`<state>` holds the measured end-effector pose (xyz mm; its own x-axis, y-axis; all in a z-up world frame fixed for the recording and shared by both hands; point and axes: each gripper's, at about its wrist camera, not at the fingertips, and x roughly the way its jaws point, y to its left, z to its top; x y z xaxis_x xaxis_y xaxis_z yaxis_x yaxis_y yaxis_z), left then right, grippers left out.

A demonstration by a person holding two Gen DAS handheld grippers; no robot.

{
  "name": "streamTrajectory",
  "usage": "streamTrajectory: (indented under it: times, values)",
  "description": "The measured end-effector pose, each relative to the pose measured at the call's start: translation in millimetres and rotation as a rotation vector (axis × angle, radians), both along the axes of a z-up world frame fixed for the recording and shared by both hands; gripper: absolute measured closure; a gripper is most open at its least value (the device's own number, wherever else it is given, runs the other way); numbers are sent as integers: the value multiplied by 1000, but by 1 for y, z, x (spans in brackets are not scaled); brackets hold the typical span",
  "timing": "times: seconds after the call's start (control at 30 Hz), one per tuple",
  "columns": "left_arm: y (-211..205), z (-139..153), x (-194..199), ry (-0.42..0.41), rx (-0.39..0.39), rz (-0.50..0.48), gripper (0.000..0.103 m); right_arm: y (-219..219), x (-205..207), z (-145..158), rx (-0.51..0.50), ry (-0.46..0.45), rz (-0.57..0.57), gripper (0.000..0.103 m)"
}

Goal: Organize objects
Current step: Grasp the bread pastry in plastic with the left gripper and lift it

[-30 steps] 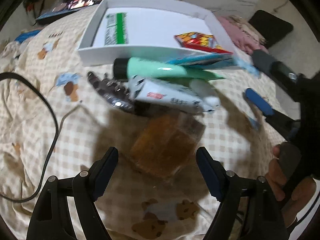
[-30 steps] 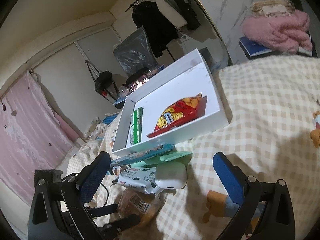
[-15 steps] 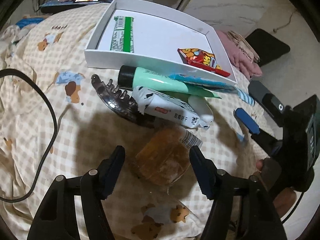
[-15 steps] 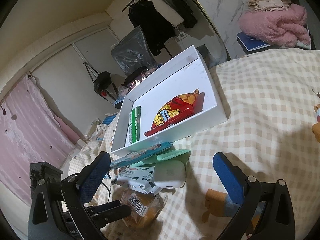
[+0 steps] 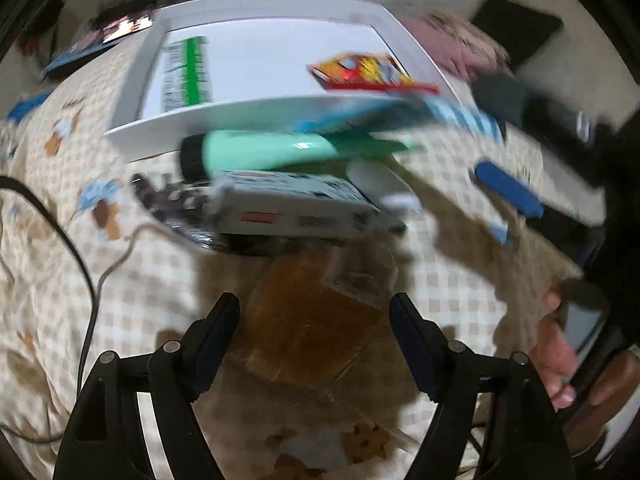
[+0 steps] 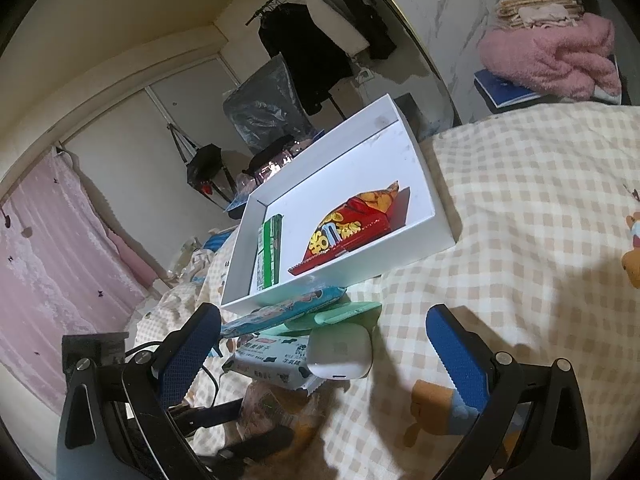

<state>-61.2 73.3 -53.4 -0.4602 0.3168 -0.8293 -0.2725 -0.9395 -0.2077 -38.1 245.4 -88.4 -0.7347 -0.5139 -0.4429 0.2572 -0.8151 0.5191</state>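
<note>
A home bedroom: bed spread with a checked cartoon-print sheet (image 6: 520,184), dark clothes on a hanging rail (image 6: 320,40), pink curtain (image 6: 48,272), folded pink blanket (image 6: 556,56) beside marble-look wall.

The wrapped bread (image 5: 316,320) lies between the left gripper (image 5: 314,320) fingers; tissue pack (image 5: 296,208), tube (image 5: 260,152) and tray (image 5: 248,114) lie beyond.

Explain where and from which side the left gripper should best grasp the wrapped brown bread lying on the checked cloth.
Grip the bread packet across its two long sides, coming down from above. It lies flat and apart from the pile, and the left gripper, now opening, already straddles it, so that is probably the cleanest hold.
</note>
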Motion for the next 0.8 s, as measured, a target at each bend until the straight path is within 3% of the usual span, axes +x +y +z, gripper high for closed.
streamTrajectory:
  times: [0.07, 0.2, 0.27, 0.47, 0.8]
  values:
    - [4, -4, -1, 0, -34, -2, 23, -2, 1, 1, 11, 12, -4, 0]
    - [1, -8, -4, -19, -19, 11, 23, -4, 4, 5, 39, 37, 0, 0]
    - [1, -10, -4, -23, -42, 21, 30, -5, 3, 5, 34, 38, 7, 0]
    - [-8, -8, -3, -30, 34, 19, 34, -3, 2, 4, 20, 27, 8, 0]
    - [-10, -12, -7, -71, 71, -1, 34, -7, 0, 4, 14, 26, 28, 0]
